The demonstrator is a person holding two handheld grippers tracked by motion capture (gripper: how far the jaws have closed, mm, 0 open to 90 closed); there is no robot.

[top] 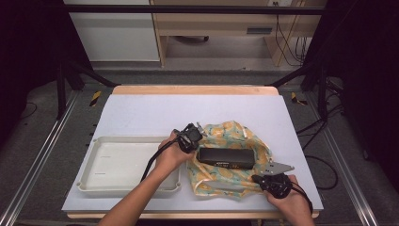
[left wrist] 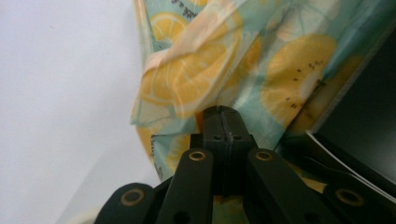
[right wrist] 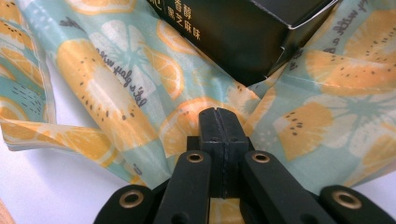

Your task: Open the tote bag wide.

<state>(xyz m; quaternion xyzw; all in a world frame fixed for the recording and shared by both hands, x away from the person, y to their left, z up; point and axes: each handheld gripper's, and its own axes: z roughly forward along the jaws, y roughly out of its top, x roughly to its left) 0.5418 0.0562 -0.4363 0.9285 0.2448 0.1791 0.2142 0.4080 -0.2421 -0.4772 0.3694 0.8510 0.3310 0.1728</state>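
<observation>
Two grippers' fingers clenched on lemon cloth point(top: 226, 155); pale mat point(top: 155, 113); tray point(top: 94, 181) left; dark room

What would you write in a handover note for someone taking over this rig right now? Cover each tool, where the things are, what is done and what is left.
Left tool: jaws shut, at the upper left edge of the lemon-print cloth; whether it pinches the cloth is hard to tell.
Right tool: jaws shut, at the cloth's near right edge, likewise unclear.
Black box: lies on the middle of the cloth, on the white table mat.
White tray: left of the cloth, nothing in it.
Done: box set on the cloth, edges partly gathered.
Left, probably: finish folding the cloth over the box.
</observation>
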